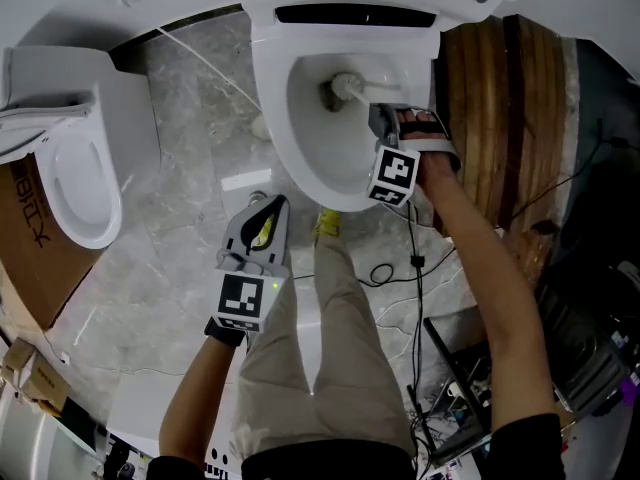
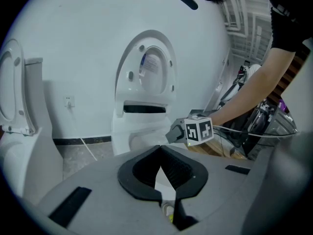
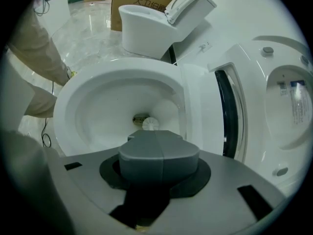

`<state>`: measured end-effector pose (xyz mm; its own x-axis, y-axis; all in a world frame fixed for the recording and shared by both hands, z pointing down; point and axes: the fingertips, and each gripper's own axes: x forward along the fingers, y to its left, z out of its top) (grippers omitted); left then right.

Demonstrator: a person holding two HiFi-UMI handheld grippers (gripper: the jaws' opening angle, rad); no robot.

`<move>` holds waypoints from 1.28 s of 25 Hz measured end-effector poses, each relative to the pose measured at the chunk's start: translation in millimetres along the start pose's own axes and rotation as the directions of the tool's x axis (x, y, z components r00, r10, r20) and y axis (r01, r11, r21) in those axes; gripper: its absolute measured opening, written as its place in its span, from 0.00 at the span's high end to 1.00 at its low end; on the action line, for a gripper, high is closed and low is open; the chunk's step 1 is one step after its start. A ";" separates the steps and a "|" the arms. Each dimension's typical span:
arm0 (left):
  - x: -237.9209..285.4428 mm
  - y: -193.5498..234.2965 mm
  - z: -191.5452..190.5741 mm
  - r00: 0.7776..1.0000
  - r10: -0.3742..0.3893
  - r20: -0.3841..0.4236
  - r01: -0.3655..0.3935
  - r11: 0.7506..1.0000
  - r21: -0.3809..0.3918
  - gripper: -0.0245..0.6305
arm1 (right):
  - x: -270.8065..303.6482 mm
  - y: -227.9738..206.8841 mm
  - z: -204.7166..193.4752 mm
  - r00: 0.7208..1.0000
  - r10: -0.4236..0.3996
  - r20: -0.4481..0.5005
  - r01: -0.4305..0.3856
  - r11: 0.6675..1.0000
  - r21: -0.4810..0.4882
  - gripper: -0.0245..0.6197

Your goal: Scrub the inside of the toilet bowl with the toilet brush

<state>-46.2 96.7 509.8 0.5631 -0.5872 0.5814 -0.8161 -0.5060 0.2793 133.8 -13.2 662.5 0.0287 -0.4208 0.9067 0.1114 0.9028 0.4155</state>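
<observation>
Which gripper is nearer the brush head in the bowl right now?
Right. The right gripper reaches over the toilet bowl rim, shut on the toilet brush just behind its head. The left gripper hangs outside the bowl, over the floor.

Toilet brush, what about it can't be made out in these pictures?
Handle of the white toilet brush: right gripper view, hidden behind the shut right tongs; only its head shows.
Where the tongs grip it: head view, covered by the gripper's body.
Bristles against the white toilet bowl: too small in either view to tell contact.
Left gripper view: bowl's inside hidden behind its rim.
</observation>
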 end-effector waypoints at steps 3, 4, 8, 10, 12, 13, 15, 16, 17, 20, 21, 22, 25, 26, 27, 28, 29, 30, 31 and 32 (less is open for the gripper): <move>-2.1 -0.7 3.3 1.000 -0.001 0.004 0.001 1.000 0.006 0.94 | -3.0 1.4 -0.3 1.000 0.010 -0.024 -0.009 0.998 0.067 0.72; -2.8 -1.4 3.5 1.000 -0.001 0.004 0.001 1.000 0.008 0.94 | -3.9 2.3 -0.2 0.999 0.015 -0.034 -0.012 0.996 0.091 0.72; -4.3 -5.6 0.8 1.000 -0.001 -0.001 0.001 1.000 0.009 0.94 | -6.6 6.5 -2.5 0.996 0.040 -0.075 -0.023 0.978 0.208 0.72; -5.6 -5.7 -0.5 1.000 0.001 -0.001 -0.001 1.000 0.008 0.94 | -7.8 7.0 -4.2 0.994 0.064 -0.091 -0.036 0.959 0.280 0.72; -7.7 -4.4 -2.1 1.000 0.004 -0.001 -0.004 1.000 0.005 0.94 | -9.1 6.6 -5.7 0.990 0.094 -0.101 -0.053 0.936 0.347 0.72; -9.0 -3.4 -2.7 1.000 0.007 -0.001 -0.007 1.000 0.004 0.94 | -9.8 6.5 -6.1 0.989 0.107 -0.104 -0.061 0.926 0.373 0.72; -11.8 -1.3 -2.7 1.000 0.013 0.002 -0.013 1.000 0.004 0.94 | -11.6 7.1 -6.9 0.986 0.130 -0.107 -0.074 0.906 0.417 0.72; -13.1 -0.4 -2.0 1.000 0.017 0.006 -0.017 1.000 0.004 0.94 | -12.7 8.0 -7.2 0.984 0.139 -0.108 -0.079 0.898 0.434 0.72; -14.3 0.5 -1.1 1.000 0.019 0.011 -0.019 1.000 0.003 0.94 | -13.9 9.3 -7.4 0.983 0.147 -0.108 -0.084 0.890 0.448 0.72; -16.6 3.2 1.1 1.000 0.023 0.019 -0.023 1.000 -0.003 0.94 | -17.9 16.2 -8.9 0.979 0.174 -0.103 -0.102 0.864 0.493 0.72; -17.2 4.2 1.6 0.999 0.024 0.021 -0.024 1.000 -0.004 0.94 | -19.4 19.6 -9.8 0.978 0.183 -0.100 -0.107 0.853 0.511 0.72; -18.0 5.2 2.0 0.999 0.025 0.022 -0.025 1.000 -0.004 0.94 | -21.0 23.2 -10.6 0.977 0.191 -0.097 -0.112 0.842 0.527 0.72; -21.0 9.4 3.7 0.999 0.027 0.027 -0.027 1.000 0.000 0.94 | -25.6 32.9 -10.4 0.974 0.208 -0.091 -0.122 0.818 0.562 0.72; -22.2 11.3 3.9 0.999 0.028 0.029 -0.028 1.000 0.000 0.94 | -26.9 35.7 -9.2 0.973 0.211 -0.090 -0.124 0.814 0.568 0.72; -23.4 13.2 3.8 0.999 0.030 0.030 -0.030 1.000 -0.002 0.94 | -28.0 38.6 -7.9 0.973 0.215 -0.088 -0.127 0.807 0.576 0.72; -24.6 15.2 3.5 0.999 0.033 0.031 -0.033 0.999 -0.004 0.94 | -29.1 41.4 -6.8 0.972 0.221 -0.084 -0.129 0.795 0.593 0.72; -25.9 17.1 3.1 0.999 0.034 0.032 -0.034 0.999 -0.005 0.94 | -30.4 44.2 -6.0 0.970 0.229 -0.079 -0.132 0.771 0.623 0.72; -27.2 18.8 2.5 0.999 0.035 0.033 -0.035 0.999 -0.005 0.94 | -31.8 47.2 -5.4 0.968 0.240 -0.071 -0.134 0.735 0.665 0.72; -28.5 20.3 1.8 0.999 0.036 0.033 -0.036 0.999 -0.005 0.94 | -33.5 50.4 -4.7 0.966 0.252 -0.060 -0.135 0.689 0.712 0.72; -29.9 21.5 0.9 0.999 0.038 0.032 -0.037 0.999 -0.005 0.94 | -35.1 53.9 -3.4 0.964 0.262 -0.049 -0.136 0.642 0.755 0.72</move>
<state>-80.4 102.9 497.7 0.5359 -0.6258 0.5666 -0.8372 -0.4803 0.2614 142.2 49.9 652.8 0.1060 -0.1732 0.9792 -0.6824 0.7036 0.1983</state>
